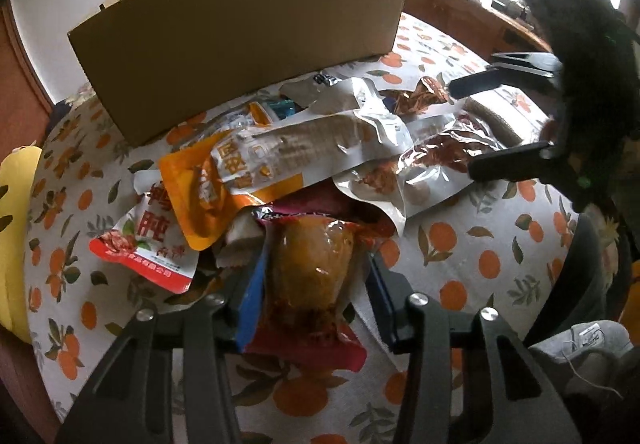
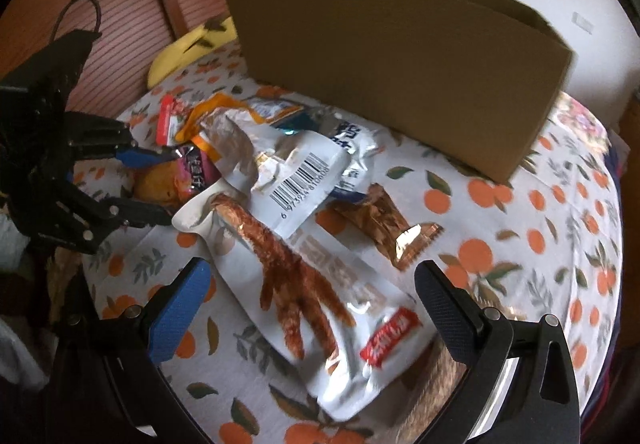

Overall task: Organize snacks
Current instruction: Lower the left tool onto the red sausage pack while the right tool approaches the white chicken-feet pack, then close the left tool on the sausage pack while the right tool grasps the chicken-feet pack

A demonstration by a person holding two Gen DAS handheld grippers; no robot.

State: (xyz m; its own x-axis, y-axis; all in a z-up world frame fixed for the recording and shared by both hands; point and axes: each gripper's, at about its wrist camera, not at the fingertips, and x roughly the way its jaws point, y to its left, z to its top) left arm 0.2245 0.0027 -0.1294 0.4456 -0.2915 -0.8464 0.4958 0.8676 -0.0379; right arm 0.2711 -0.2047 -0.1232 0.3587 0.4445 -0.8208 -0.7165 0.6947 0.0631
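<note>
The left tongs [image 1: 316, 276] point steeply down, their blue-padded fingers [image 1: 250, 300] narrowed on either side of a snack pouch. The right tongs [image 2: 312, 308] tilt down too, fingers spread wide.

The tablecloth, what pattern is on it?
White tablecloth printed with orange fruits and green-grey leaves; clearest in the right wrist view.

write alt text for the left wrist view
The left gripper clamps a red-edged clear snack pouch at the near edge of a snack pile on an orange-print tablecloth. A cardboard box stands behind; the right gripper hovers open at right.
</note>
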